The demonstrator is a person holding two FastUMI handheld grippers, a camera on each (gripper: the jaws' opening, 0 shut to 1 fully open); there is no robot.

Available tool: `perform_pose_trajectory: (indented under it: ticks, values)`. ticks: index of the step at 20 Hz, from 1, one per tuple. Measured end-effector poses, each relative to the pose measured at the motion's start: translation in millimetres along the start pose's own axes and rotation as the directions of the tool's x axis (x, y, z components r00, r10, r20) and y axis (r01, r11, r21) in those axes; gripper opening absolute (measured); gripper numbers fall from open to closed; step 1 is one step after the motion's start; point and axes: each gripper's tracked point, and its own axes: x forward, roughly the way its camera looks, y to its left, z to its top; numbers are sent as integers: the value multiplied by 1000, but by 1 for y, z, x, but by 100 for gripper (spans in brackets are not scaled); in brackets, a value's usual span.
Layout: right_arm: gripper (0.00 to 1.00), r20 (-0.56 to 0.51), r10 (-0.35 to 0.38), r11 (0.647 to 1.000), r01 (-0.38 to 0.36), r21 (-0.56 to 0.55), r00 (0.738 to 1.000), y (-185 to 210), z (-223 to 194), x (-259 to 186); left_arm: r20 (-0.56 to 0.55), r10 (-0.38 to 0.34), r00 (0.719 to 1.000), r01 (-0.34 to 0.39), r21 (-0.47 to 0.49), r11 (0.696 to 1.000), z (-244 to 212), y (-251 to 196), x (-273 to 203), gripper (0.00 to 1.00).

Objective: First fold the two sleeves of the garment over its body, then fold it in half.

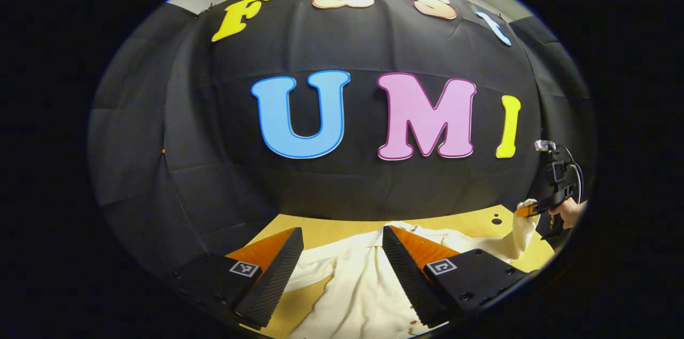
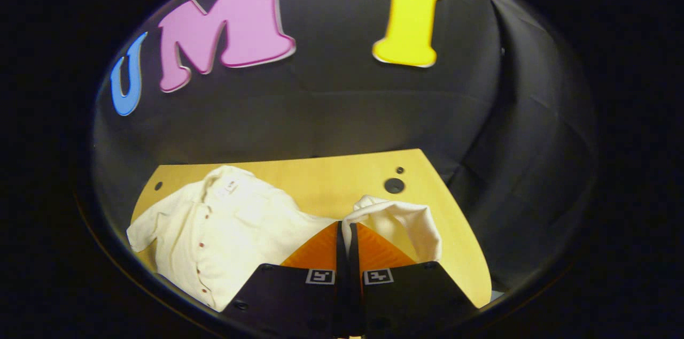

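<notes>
A cream button-up shirt (image 2: 224, 226) lies spread on the wooden table (image 2: 331, 176), collar toward the back wall, small dark buttons down its front. My right gripper (image 2: 345, 226) is shut on the shirt's right sleeve (image 2: 398, 221), which is lifted and bunched around its fingertips. In the left gripper view the shirt (image 1: 358, 280) lies under my left gripper (image 1: 342, 237), whose fingers stand wide apart with nothing between them. Far right in that view, the right gripper (image 1: 526, 212) in a hand holds the raised sleeve (image 1: 523, 229).
The black cloth wall closes the table at the back and sides. Round dark holes (image 2: 394, 185) mark the tabletop near its far right corner. Bare wood (image 2: 459, 253) shows to the right of the lifted sleeve.
</notes>
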Motion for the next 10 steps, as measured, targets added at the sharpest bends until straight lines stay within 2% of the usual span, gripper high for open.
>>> perform_pose_trajectory:
  ticks: [5,10]
  values:
    - [5,-5,169,984,-169,-64,986,117,8,-3,-12,66,998,-67,-47,997,-10,48,-14,98]
    - [5,-79,318,942,-324,-83,945,245,-18,-4,-46,134,990,-137,-64,989,-31,98,-28,98]
